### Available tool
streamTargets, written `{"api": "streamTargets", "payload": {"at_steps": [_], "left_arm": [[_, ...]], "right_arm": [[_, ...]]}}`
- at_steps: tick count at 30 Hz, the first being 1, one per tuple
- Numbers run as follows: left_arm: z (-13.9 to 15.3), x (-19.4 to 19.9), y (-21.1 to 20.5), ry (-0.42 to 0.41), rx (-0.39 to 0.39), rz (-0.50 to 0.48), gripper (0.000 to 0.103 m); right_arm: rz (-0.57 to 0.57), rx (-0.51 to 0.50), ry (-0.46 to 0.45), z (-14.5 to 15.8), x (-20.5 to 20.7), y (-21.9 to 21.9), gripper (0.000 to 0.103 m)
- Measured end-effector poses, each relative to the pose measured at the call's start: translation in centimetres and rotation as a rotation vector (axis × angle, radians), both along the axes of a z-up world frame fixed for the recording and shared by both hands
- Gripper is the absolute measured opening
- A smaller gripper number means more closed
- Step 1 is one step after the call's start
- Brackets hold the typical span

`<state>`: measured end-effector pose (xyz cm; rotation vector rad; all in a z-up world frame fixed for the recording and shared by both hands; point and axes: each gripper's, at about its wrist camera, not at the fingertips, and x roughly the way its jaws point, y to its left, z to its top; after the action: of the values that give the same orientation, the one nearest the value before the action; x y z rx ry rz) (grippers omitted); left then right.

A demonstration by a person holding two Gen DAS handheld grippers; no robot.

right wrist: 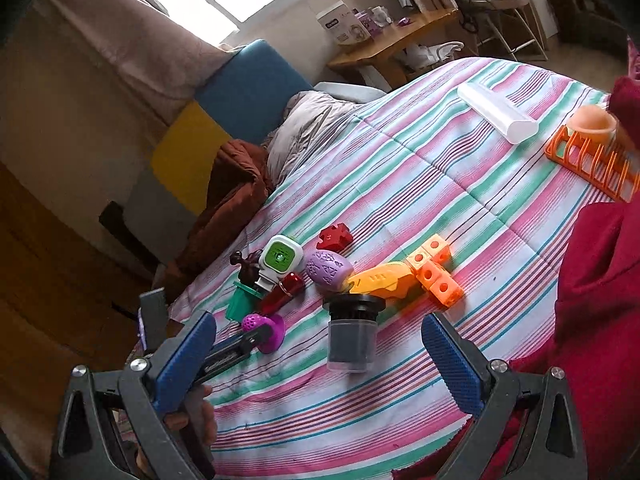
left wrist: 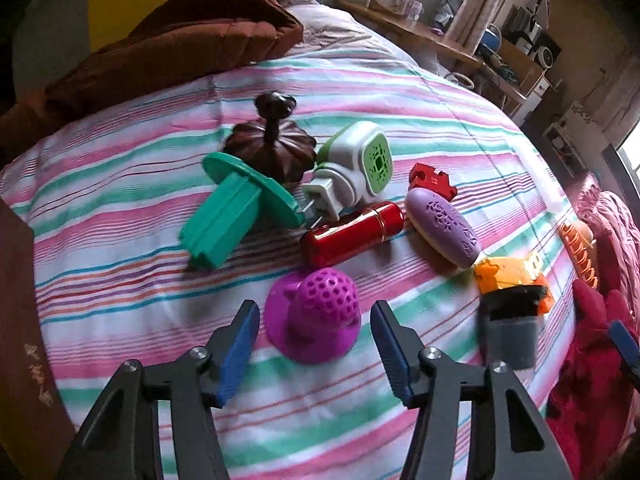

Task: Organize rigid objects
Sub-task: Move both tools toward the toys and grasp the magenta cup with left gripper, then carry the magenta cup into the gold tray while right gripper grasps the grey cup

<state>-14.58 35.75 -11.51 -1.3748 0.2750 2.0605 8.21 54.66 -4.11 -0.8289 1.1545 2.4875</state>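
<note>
On the bed's striped quilt (left wrist: 360, 92) the small rigid things are lying bunched together, which is likely why the tongs are working here and not across the whole cover.

Going from the left in the left wrist view: a green flanged piece (left wrist: 236, 208) is leaning on its disc against a dark brown knobbed lid (left wrist: 272, 148), so both are sitting tilted rather than flat. Next, a white and green plug-in device (left wrist: 356, 164) is lying on its side, prongs pointing toward a red cylinder (left wrist: 352, 232) just beside it.

In front of these, the purple perforated strainer (left wrist: 314, 314) is resting on its wide flange, dome tilted. The left tongs (left wrist: 316, 340) are straddling it with the pads half-way in and apart from its sides, so nothing is being held; it looks like the piece being lined up for a pick.

Further right, a lilac oval (left wrist: 444, 228) is lying flat near a red puzzle block (left wrist: 432, 178), then an orange piece (left wrist: 512, 276) and a black-topped grey cup (left wrist: 512, 332).

The right tongs (right wrist: 320, 356) are hanging wide and empty in front of that cup (right wrist: 352, 332). An orange rack (right wrist: 592, 160) is sitting well apart at the far right, possibly the destination.
</note>
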Motion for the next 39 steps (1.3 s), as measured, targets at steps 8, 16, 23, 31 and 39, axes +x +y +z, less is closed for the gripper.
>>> {"api": "streamTargets", "payload": {"at_steps": [8,16,23,31,39], "left_arm": [[0.0,0.6,-0.6,0.052,0.06,-0.056,0.032],[2.3,4.5,-4.7,0.091,0.158,-0.09,0.032],[5.9,7.4,-8.7,0.132,0.246,-0.082,0.032],[8.8,6.7,-16.9,0.175,0.269,0.059,0.032],[8.3,2.0,-28.1,0.193,0.18,0.282,0.032]], "right_arm": [[0.025,-0.009,-0.078,-0.6,-1.2,0.0,0.103],[0.126,-0.025,-0.269,-2.6,-6.2,-2.1,0.083],[0.116,0.103,-0.448,-5.2,-10.1,-2.5,0.081],[0.179,0.138,-0.577,-7.6,-11.3,-3.4,0.044],[0.203,0.204,-0.612,-7.8,-11.4,-4.0,0.046]]}}
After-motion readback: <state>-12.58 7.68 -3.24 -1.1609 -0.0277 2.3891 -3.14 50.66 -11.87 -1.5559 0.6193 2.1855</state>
